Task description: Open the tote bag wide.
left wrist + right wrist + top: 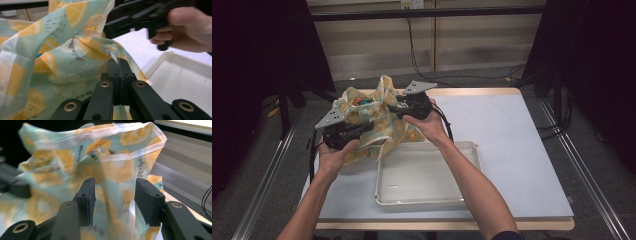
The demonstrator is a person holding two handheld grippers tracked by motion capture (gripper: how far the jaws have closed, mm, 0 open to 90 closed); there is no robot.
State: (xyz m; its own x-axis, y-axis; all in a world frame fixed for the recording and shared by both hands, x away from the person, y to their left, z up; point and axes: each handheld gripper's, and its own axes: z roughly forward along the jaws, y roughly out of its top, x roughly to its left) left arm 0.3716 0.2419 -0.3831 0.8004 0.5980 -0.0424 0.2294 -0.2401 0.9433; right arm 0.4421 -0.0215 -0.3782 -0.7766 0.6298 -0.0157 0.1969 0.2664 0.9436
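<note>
Dark-curtained room, grey floor, cables trailing behind; pale blue table (pixel 512 150) with wooden edge, metal rails either side. White tray (pixel 427 175) near front edge, beside the bag. Lemon-print bag (pixel 377 120) at table's far left corner, mouth up, something orange and blue inside. Left gripper (pixel 120 65) clamped shut on a fold of bag wall. Right gripper (pixel 113 200) jaws apart, bag edge between them, not pinched. Risks: thin slick film slipping from left pinch if pulled hard; right closing on a double layer and sealing the mouth; bag tipping, contents spilling short of tray.
</note>
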